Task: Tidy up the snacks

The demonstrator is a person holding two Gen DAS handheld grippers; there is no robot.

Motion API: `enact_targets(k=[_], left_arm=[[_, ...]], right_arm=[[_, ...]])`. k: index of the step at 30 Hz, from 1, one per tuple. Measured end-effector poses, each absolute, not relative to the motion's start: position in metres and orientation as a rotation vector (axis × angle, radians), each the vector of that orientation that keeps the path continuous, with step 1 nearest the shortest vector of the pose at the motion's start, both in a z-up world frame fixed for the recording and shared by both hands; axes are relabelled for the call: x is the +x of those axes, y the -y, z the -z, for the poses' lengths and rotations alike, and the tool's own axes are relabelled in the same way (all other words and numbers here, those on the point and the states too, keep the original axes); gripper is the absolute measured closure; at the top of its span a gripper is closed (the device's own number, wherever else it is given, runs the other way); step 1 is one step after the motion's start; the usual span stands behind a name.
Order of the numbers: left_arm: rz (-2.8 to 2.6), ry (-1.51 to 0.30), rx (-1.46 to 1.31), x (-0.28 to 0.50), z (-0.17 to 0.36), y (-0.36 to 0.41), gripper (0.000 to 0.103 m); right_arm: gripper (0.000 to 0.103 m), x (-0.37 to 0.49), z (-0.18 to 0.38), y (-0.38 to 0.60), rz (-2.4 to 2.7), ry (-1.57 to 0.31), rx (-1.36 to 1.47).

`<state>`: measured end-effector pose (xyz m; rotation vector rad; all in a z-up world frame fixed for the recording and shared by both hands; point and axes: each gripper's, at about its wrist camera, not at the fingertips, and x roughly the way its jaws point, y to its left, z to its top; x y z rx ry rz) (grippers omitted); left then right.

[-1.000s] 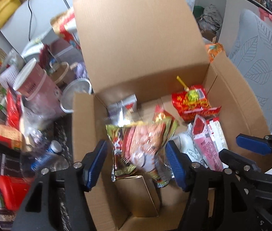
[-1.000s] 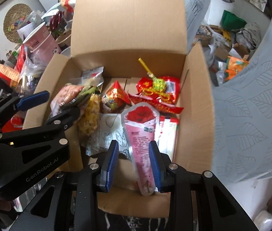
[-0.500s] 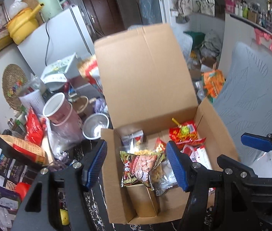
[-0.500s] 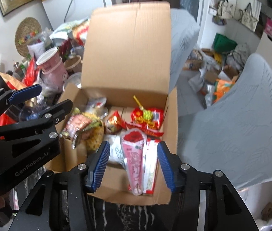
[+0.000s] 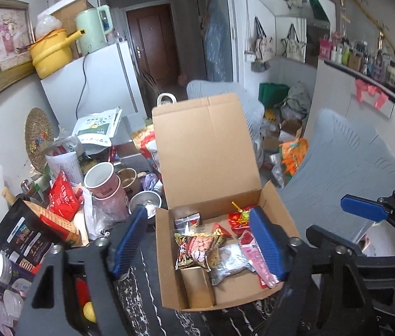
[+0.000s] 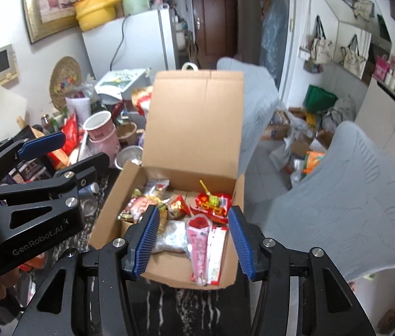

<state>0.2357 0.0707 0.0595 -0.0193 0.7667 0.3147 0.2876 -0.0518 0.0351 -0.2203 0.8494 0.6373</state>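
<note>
An open cardboard box with its lid up stands on a dark patterned table; it also shows in the right wrist view. Inside lie several snacks: a brown-and-red packet, a silver packet, a pink cone-shaped packet and a red packet with a yellow stick. My left gripper is open and empty, high above the box. My right gripper is open and empty, also above the box. Each gripper shows in the other's view.
Left of the box stand pink paper cups, a steel bowl, a red bag and a black bag. A white fridge is behind. Grey chairs stand to the right.
Both grippers have risen and pulled back from the box. The right gripper let go of the pink cone packet, which now lies in the box. The left gripper's brown-and-red packet also rests in the box.
</note>
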Motion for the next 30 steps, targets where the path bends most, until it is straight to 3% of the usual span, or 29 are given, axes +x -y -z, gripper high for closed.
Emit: enact_targets(k=[9, 30], left_arm=[[-0.284, -0.720, -0.054, 0.187, -0.087, -0.059, 0.025], [-0.214, -0.746, -0.040, 0.087, -0.077, -0.038, 0.023]], right_arm=[[0.024, 0.239, -0.070, 0.076, -0.598, -0.755, -0.213], [0.020, 0.130, -0.072, 0.109, -0.497, -0.729, -0.141]])
